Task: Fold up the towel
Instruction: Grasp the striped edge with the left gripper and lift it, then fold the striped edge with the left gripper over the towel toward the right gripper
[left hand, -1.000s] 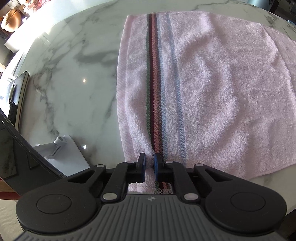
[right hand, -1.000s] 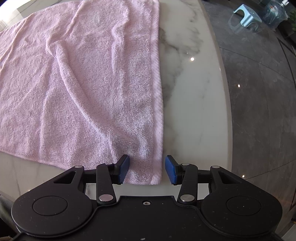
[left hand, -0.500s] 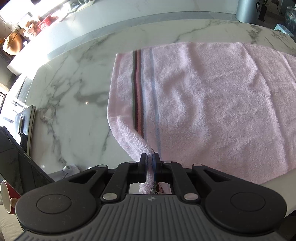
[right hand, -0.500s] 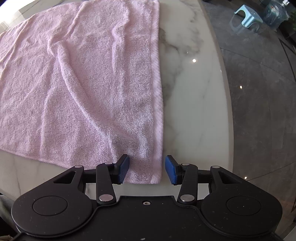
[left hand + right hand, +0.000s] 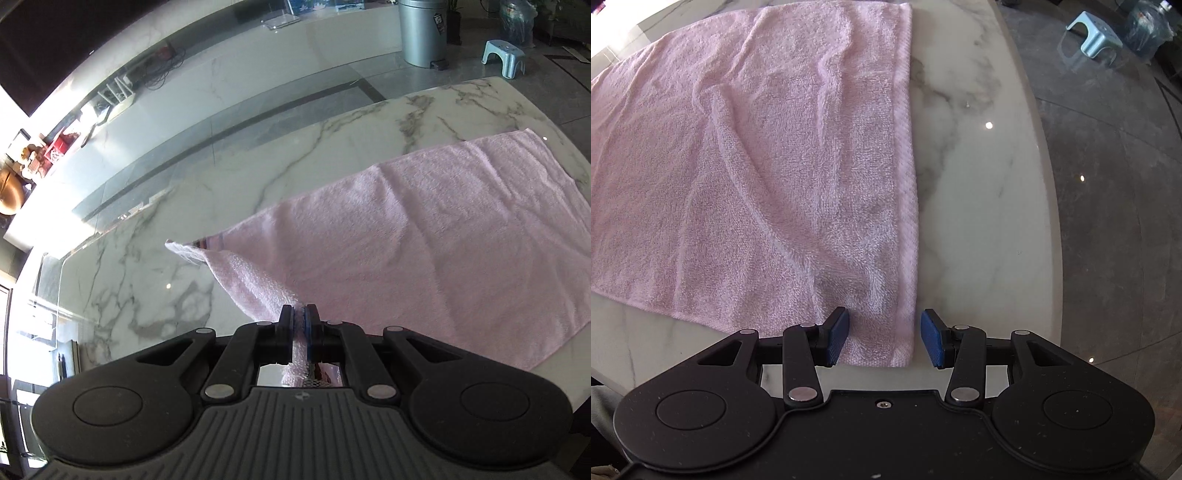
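Note:
A pink towel (image 5: 424,236) lies spread on a white marble table (image 5: 155,266). My left gripper (image 5: 299,321) is shut on the towel's near left corner and holds it lifted above the table, so the left edge curls up and hides most of the striped band (image 5: 208,243). In the right wrist view the towel (image 5: 768,155) lies wrinkled and flat. My right gripper (image 5: 885,338) is open, its blue pads on either side of the towel's near right corner, low over the table (image 5: 979,206).
The table's right edge (image 5: 1052,221) drops to a dark tiled floor. A light blue stool (image 5: 504,59) and a silver bin (image 5: 424,33) stand on the floor beyond the table. A long white counter (image 5: 221,96) runs behind.
My left gripper closed on the near left corner and has lifted it up and back, peeling the striped edge off the table. The right gripper has stayed open at its corner.

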A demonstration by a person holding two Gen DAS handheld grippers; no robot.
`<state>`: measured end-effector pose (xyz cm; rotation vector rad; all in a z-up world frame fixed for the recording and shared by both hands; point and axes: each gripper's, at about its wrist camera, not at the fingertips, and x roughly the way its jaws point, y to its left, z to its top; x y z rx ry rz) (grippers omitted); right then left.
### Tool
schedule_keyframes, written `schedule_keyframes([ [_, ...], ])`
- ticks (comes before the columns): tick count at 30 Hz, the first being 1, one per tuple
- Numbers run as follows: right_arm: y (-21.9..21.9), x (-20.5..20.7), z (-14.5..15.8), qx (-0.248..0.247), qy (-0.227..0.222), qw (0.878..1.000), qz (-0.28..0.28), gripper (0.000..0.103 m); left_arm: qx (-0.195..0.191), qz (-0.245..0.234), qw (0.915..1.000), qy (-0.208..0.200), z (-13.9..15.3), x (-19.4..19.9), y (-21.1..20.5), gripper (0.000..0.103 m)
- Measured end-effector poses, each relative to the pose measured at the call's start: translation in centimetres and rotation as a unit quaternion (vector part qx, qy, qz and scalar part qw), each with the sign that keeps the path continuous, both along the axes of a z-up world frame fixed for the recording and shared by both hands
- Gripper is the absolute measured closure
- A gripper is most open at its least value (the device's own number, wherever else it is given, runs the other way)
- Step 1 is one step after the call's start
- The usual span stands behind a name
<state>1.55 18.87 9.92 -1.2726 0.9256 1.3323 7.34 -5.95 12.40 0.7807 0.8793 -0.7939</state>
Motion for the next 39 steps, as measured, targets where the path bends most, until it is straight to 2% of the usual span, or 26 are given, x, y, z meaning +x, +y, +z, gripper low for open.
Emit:
schedule_keyframes([
  [2, -1.5, 2.5, -1.9, -0.001, 0.003, 1.0, 0.001, 0.06, -0.002, -0.037, 0.9993, -0.004, 0.8, -1.5, -2.0, 0.098],
  [4, -0.7, 4.6, -2.1, -0.002, 0.005, 1.0, 0.003, 0.059, -0.003, -0.061, 0.9981, -0.008, 1.3, -3.0, -3.7, 0.098],
  [7, 0.5, 6.7, -1.1, -0.003, 0.003, 1.0, 0.008, 0.058, -0.004, -0.101, 0.9948, -0.012, 1.9, -5.7, -6.3, 0.098],
  [9, -0.6, 8.6, -0.8, -0.004, 0.005, 1.0, 0.01, 0.057, -0.003, -0.124, 0.9921, -0.014, 2.2, -7.6, -7.9, 0.098],
  [10, -0.6, 10.6, -0.3, -0.005, 0.008, 1.0, -0.013, 0.056, -0.004, -0.138, 0.9904, -0.014, 2.4, -8.7, -8.7, 0.098],
  [16, -0.9, 11.9, -0.1, 0.0, 0.014, 1.0, -0.012, 0.053, -0.01, -0.217, 0.976, -0.009, 2.9, -15.0, -13.0, 0.098],
  [18, -1.1, 10.7, 0.0, 0.006, 0.016, 1.0, -0.009, 0.052, -0.014, -0.241, 0.9705, -0.006, 3.0, -16.9, -14.1, 0.098],
  [22, -4.1, 11.9, -2.5, 0.019, 0.02, 1.0, -0.005, 0.05, -0.018, -0.282, 0.9591, 0.011, 2.5, -20.9, -16.2, 0.098],
  [27, -3.5, 13.0, -3.0, 0.036, 0.026, 0.999, -0.004, 0.049, -0.02, -0.309, 0.9503, 0.035, 1.0, -24.0, -17.9, 0.098],
  [28, -5.0, 13.4, -4.6, 0.039, 0.027, 0.999, -0.004, 0.049, -0.019, -0.313, 0.9488, 0.041, 0.6, -24.5, -18.2, 0.098],
  [31, -7.1, 14.3, -6.6, 0.054, 0.031, 0.998, -0.002, 0.049, -0.016, -0.318, 0.9466, 0.053, -0.5, -25.1, -18.6, 0.098],
  [33, -6.8, 14.5, -9.9, 0.06, 0.038, 0.997, 0.006, 0.05, -0.014, -0.317, 0.9464, 0.061, -1.0, -25.2, -18.7, 0.098],
  [36, -7.3, 15.4, -9.2, 0.079, 0.042, 0.996, 0.004, 0.05, -0.008, -0.318, 0.9456, 0.066, -1.7, -25.4, -19.0, 0.098],
  [38, -8.0, 15.8, -8.4, 0.086, 0.044, 0.995, 0.007, 0.064, -0.005, -0.321, 0.9442, 0.075, -2.3, -25.7, -19.3, 0.098],
  [39, -7.9, 16.0, -8.5, 0.084, 0.048, 0.995, 0.01, 0.085, -0.004, -0.323, 0.9432, 0.078, -2.4, -25.9, -19.4, 0.098],
])
